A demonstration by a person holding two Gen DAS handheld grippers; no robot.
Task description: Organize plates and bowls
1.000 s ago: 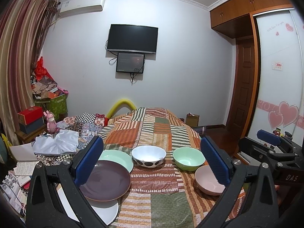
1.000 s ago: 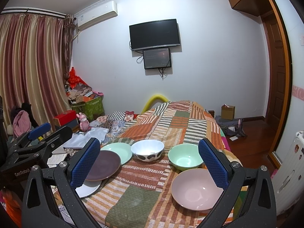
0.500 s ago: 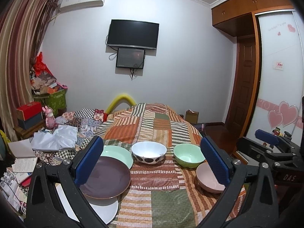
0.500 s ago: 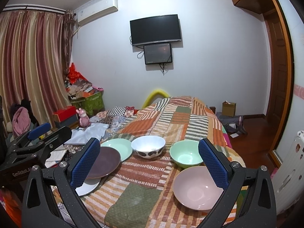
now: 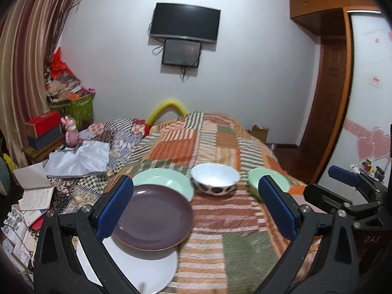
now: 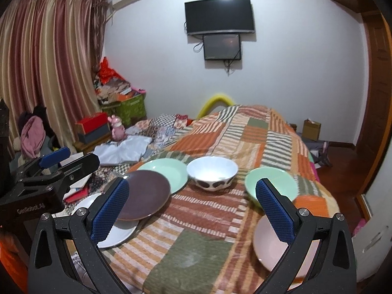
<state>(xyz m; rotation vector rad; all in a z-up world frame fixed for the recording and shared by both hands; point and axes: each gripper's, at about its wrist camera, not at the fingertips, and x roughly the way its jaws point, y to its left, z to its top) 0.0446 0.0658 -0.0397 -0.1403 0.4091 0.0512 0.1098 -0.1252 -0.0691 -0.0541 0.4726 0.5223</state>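
Note:
On the patchwork blanket (image 5: 220,144) lie a purple plate (image 5: 154,220), overlapping a white plate (image 5: 147,272) and a mint plate (image 5: 164,181). A white bowl with dark spots (image 5: 215,178) sits in the middle and a mint bowl (image 5: 254,181) to its right. In the right wrist view the pink bowl (image 6: 272,242) lies front right, with the purple plate (image 6: 147,193), mint plate (image 6: 169,171), spotted bowl (image 6: 213,171) and mint bowl (image 6: 272,183) behind. My left gripper (image 5: 196,208) is open and empty above the purple plate. My right gripper (image 6: 193,210) is open and empty near the pink bowl.
Papers, books and a white cloth (image 5: 78,159) crowd the left side. A pink toy (image 5: 71,132) and boxes (image 5: 44,129) stand by the curtain. A door (image 5: 328,93) and wardrobe are to the right. The blanket's front edge is close below both grippers.
Both grippers have moved forward and down toward the dishes, which now look larger. The jaws stay open. No dish has moved.

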